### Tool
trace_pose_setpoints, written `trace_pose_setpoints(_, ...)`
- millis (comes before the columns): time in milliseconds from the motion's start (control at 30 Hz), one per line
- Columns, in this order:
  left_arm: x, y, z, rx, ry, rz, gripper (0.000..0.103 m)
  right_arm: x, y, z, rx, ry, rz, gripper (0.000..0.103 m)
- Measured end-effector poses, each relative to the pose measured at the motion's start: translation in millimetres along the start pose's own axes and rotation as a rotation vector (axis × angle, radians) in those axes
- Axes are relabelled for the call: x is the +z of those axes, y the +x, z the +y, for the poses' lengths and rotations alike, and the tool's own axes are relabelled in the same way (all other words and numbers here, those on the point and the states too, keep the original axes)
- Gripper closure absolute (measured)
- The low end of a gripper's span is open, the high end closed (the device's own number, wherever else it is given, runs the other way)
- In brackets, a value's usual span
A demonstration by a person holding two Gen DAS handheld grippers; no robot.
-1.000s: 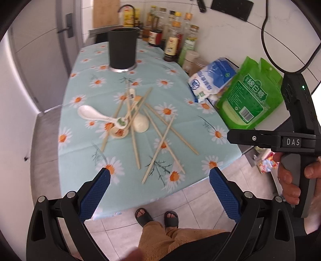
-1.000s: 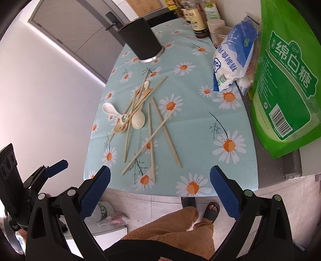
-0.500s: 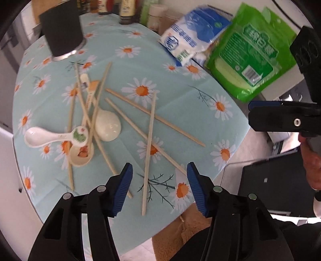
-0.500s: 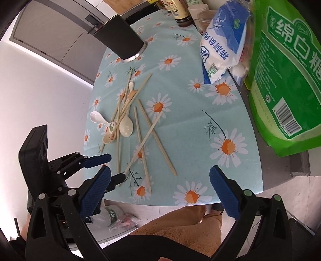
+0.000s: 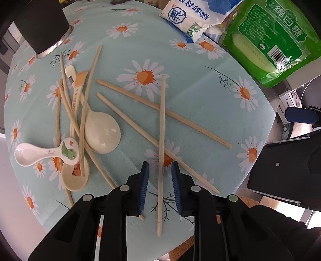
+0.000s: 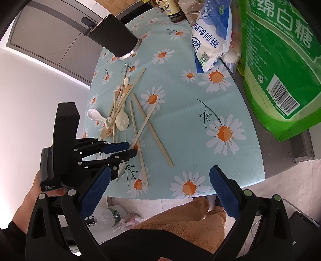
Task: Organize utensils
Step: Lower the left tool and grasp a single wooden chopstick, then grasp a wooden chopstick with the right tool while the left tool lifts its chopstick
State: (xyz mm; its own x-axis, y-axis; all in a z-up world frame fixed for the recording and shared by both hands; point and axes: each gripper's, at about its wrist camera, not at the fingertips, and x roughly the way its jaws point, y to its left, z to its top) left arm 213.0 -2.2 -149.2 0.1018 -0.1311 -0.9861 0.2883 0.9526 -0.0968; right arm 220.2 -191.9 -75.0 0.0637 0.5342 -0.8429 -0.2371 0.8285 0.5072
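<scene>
The left gripper [image 5: 159,188] points straight down over the near edge of the table [image 5: 200,104], which wears a pale blue cloth printed with daisies. Its blue fingers [image 5: 144,186] are closing, and one chopstick [image 5: 161,140] runs between them from six o'clock up toward twelve. A sliver of cloth shows on each side of the stick, so the pads do not yet press on it. This chopstick lies across two others [image 5: 160,112] that slant from ten o'clock down to four o'clock.

At nine o'clock from the fingers sits the tangle: a cream spoon [image 5: 102,134] bowl up, a small white spoon [image 5: 40,154] with a green cartoon figure on its handle, a tan spoon [image 5: 75,176] partly under it, and several more chopsticks [image 5: 84,112] crossing all three. The black utensil holder [image 5: 40,24] stands upright at eleven o'clock, far across the table and well apart from the pile. A white salt bag [image 5: 192,18] and a green sugar bag [image 5: 272,38] lie at one o'clock on the far side.

In the right wrist view the right gripper [image 6: 160,190] hangs off the near edge of the table with its fingers [image 6: 96,192] spread wide and nothing between them. The left gripper [image 6: 122,149] shows there at nine o'clock, held in a hand [image 6: 30,196], its tips down at the chopstick [image 6: 143,125].
</scene>
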Motion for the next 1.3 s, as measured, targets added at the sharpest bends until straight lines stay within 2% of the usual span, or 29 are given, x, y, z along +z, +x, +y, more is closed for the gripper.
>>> trace_pose_setpoints(67,3.5,1.2,-1.6,0.012,0.019,0.013,0.097,-0.4,-0.5,-0.6,0.004,0.000,-0.003,0.005)
trace_pose_setpoints(267,9.6,8.2,-6.4,0.005,0.023,0.030,0.099,0.4,-2.3,-0.2,0.006,-0.014,-0.003,0.005)
trace_pose_setpoints(433,14.1,5.0,6.4,-0.020,-0.032,0.011,0.099,7.3,0.4,2.1,-0.003,-0.032,0.009,0.005)
trace_pose_setpoints(633,6.6,-23.0,20.7,-0.059,-0.080,-0.068,0.099,15.8,8.8,19.0,-0.028,-0.122,0.046,0.005)
trace_pose_setpoints(800,-8.9,-50.1,37.8,-0.081,-0.146,-0.154,0.099,26.0,20.4,46.9,-0.085,-0.230,0.063,0.005)
trace_pose_setpoints(833,-13.2,-56.7,40.9,-0.071,-0.159,-0.172,0.099,28.9,23.3,52.4,-0.090,-0.248,0.069,0.007)
trace_pose_setpoints(933,-33.5,-73.8,48.1,-0.036,-0.202,-0.236,0.099,38.7,37.7,68.6,-0.137,-0.332,0.105,0.026)
trace_pose_setpoints(1000,-48.5,-82.1,57.9,-0.042,-0.261,-0.277,0.099,46.3,46.9,75.0,-0.160,-0.373,0.121,0.029)
trace_pose_setpoints(1100,-74.4,-89.3,70.2,-0.064,-0.356,-0.330,0.099,60.1,65.1,82.3,-0.183,-0.414,0.177,0.040)
trace_pose_setpoints(1200,-96.1,-93.9,73.4,-0.083,-0.402,-0.366,0.099,75.1,91.5,82.8,-0.164,-0.393,0.310,0.049)
trace_pose_setpoints(1233,-100.0,-95.7,73.4,-0.087,-0.411,-0.377,0.099,78.8,100.0,83.3,-0.152,-0.387,0.356,0.056)
trace_pose_setpoints(1300,-108.9,-99.3,74.2,-0.097,-0.430,-0.404,0.099,88.4,114.0,86.0,-0.201,-0.403,0.387,0.060)
